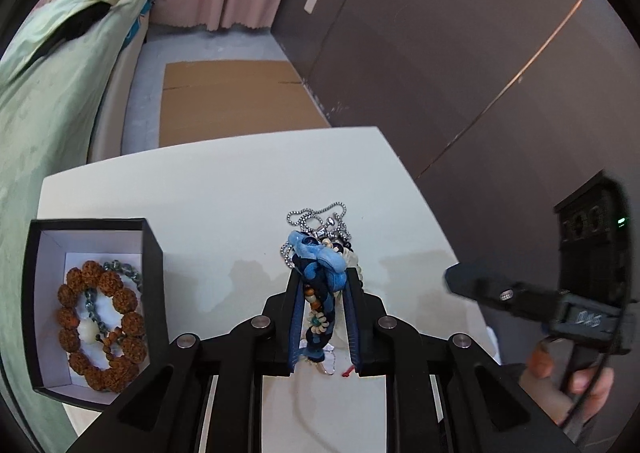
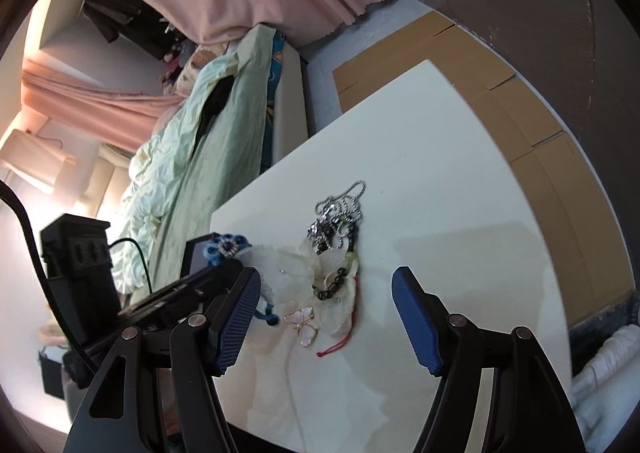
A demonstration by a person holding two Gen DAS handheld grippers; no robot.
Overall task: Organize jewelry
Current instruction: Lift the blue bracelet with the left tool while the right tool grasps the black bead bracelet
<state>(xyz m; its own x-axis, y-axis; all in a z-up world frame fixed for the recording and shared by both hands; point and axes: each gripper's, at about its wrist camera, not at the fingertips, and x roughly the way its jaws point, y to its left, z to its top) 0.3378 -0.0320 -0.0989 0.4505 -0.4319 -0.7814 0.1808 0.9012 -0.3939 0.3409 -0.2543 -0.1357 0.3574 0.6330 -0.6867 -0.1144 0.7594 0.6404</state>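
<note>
My left gripper is shut on a blue braided bracelet strung with small beads, held just above the white table. Behind it lies a silver ball chain. In the right wrist view the left gripper shows at the left with the blue bracelet at its tip. My right gripper stands open over a jewelry pile: silver chain, dark bead bracelet, pink butterfly pendant and red cord. Nothing is pinched between its pads.
A black box at the table's left edge holds brown bead bracelets and a grey-green bead string. A bed with a pale green cover runs along the left. Flat cardboard lies on the floor beyond the table. A hand holds the right gripper.
</note>
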